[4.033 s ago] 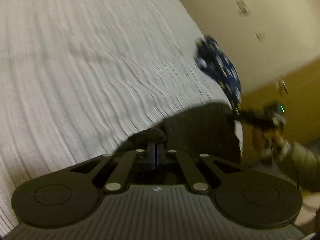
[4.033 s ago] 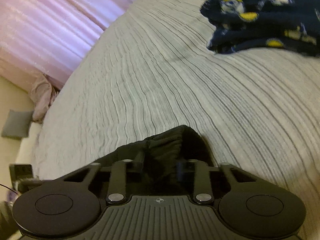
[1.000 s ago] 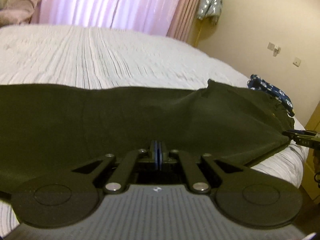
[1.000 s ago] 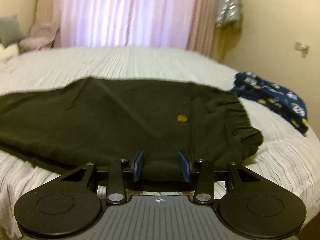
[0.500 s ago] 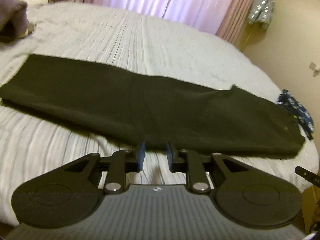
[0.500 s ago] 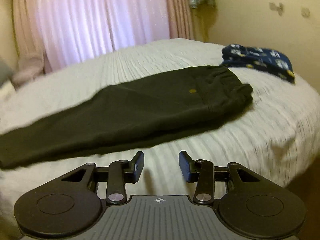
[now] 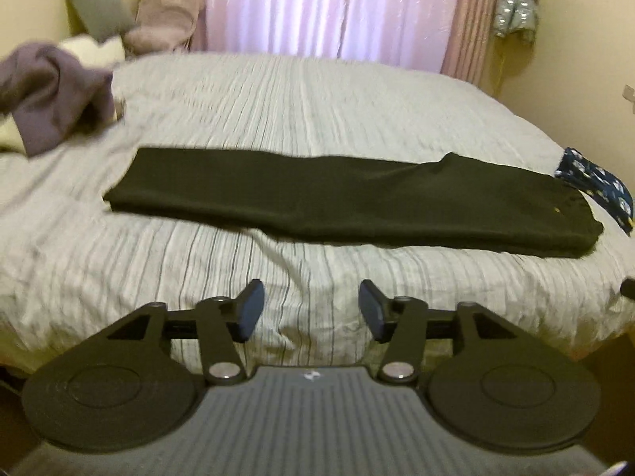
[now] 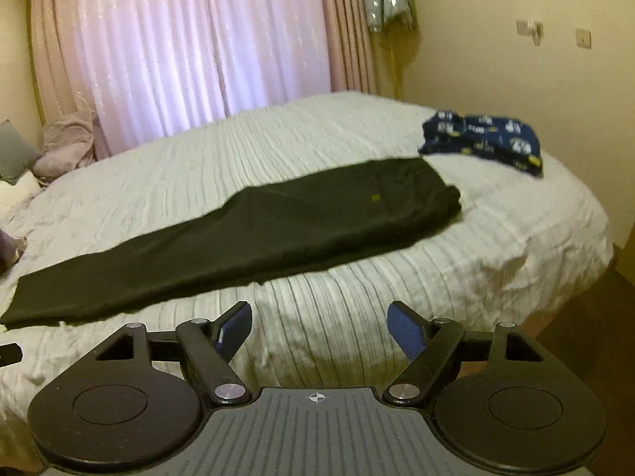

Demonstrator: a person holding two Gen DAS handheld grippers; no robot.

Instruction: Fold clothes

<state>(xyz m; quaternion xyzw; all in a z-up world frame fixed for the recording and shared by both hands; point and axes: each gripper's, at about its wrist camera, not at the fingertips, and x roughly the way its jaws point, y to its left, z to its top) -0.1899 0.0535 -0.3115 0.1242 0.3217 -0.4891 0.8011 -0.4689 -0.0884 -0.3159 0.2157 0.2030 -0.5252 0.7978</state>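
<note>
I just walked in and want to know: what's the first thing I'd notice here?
The long black trousers, laid flat across the striped bed, stand out first. Beside their wide end sits a navy patterned garment. Behind the bed glow pink curtains.

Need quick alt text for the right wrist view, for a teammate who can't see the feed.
Dark trousers lie flat in a long strip across a striped white bed, beyond the open, empty right claw. A navy patterned garment sits near the bed's far right edge, with pink curtains behind.
</note>
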